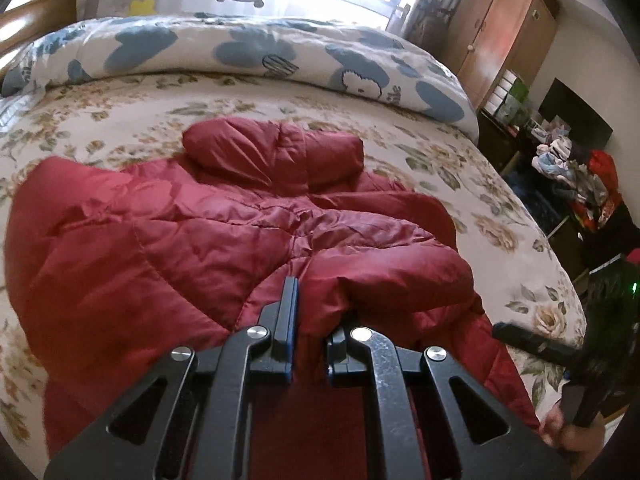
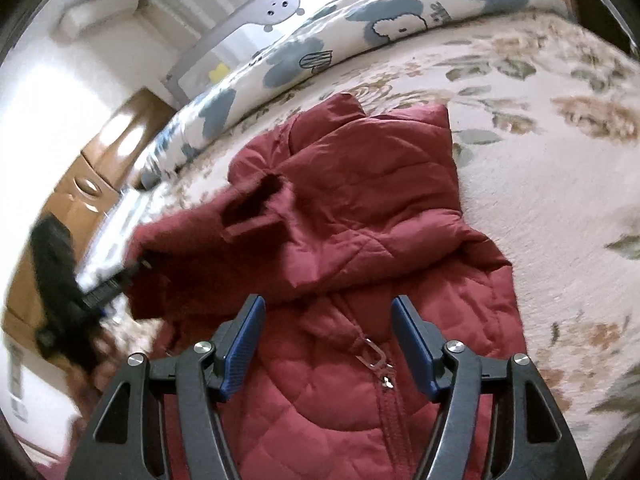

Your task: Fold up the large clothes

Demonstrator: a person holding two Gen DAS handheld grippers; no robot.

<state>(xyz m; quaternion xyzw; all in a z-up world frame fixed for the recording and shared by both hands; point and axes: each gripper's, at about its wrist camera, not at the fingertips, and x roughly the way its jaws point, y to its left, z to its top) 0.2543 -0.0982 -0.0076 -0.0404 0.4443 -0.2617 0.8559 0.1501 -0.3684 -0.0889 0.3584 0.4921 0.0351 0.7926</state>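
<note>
A dark red quilted puffer jacket [image 1: 192, 240] lies on the floral bedspread [image 1: 440, 152], hood toward the far side. My left gripper [image 1: 314, 312] is shut on a red sleeve [image 1: 392, 276] and holds it lifted over the jacket body. In the right wrist view the jacket [image 2: 360, 208] lies front up with its zipper pull [image 2: 374, 354] showing, and the left gripper [image 2: 100, 292] grips the sleeve end at the left. My right gripper [image 2: 328, 332] is open and empty just above the zipper area.
A rolled quilt with blue flowers [image 1: 248, 52] lies along the far side of the bed. A wooden wardrobe [image 1: 500, 28] and cluttered dark shelves [image 1: 568, 168] stand to the right. The right gripper [image 1: 532, 340] shows at the bed's right edge.
</note>
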